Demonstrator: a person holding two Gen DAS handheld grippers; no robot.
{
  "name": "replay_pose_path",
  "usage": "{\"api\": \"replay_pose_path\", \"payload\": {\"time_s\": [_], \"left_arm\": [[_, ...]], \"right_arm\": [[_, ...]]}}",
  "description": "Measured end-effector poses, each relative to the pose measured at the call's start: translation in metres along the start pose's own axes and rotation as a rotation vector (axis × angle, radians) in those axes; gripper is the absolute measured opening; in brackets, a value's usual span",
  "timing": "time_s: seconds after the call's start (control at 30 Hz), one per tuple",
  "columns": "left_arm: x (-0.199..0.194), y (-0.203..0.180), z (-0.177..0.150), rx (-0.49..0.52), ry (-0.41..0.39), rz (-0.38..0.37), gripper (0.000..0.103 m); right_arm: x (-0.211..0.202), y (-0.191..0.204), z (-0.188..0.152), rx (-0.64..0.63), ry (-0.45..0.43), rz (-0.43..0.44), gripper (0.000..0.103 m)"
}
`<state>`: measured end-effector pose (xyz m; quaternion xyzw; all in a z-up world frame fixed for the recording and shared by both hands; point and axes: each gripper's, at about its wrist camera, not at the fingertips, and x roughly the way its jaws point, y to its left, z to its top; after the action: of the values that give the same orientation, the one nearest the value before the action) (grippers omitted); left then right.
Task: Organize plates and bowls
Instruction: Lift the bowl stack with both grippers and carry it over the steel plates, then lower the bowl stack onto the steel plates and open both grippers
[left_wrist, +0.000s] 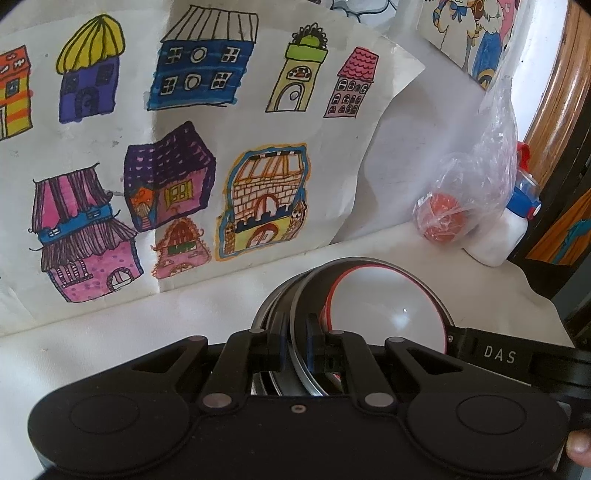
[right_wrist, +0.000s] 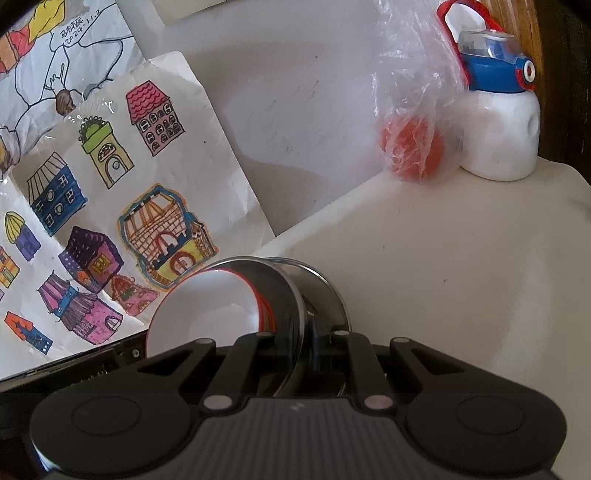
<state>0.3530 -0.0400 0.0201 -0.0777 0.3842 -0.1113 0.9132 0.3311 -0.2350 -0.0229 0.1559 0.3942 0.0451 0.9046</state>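
Left wrist view: looking forward and downward over the left tool (left_wrist: 295, 350), sitting very close to the stacked dishes (left_wrist: 384, 310), facing the house drawing (left_wrist: 177, 158) on the wall.
Right wrist view: looking forward and downward over the right tool (right_wrist: 303, 354), equally close, facing the wall to the right of the house drawing (right_wrist: 110, 221).
Shared part: both are taking in the house drawing, the bagged red ball (left_wrist: 441, 219) (right_wrist: 413, 155), the water bottle (left_wrist: 517, 218) (right_wrist: 498, 110) right of it, and the counter (left_wrist: 110, 350) (right_wrist: 461, 277).

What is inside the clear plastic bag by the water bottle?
Through the clear plastic bag one round red-orange thing shows at the bottom, beside the water bottle. The crinkled film blurs it, so what it is, and whether anything lies behind it, cannot be told.
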Motion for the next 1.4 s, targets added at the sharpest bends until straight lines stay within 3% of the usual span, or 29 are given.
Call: {"api": "replay_pose_path", "payload": {"time_s": [1.4], "left_arm": [[-0.0080, 0.0015, -0.0062, -0.026, 0.006, -0.002, 0.009]], "right_arm": [[-0.0083, 0.0004, -0.0078, 0.019, -0.003, 0.009, 0.014]]}}
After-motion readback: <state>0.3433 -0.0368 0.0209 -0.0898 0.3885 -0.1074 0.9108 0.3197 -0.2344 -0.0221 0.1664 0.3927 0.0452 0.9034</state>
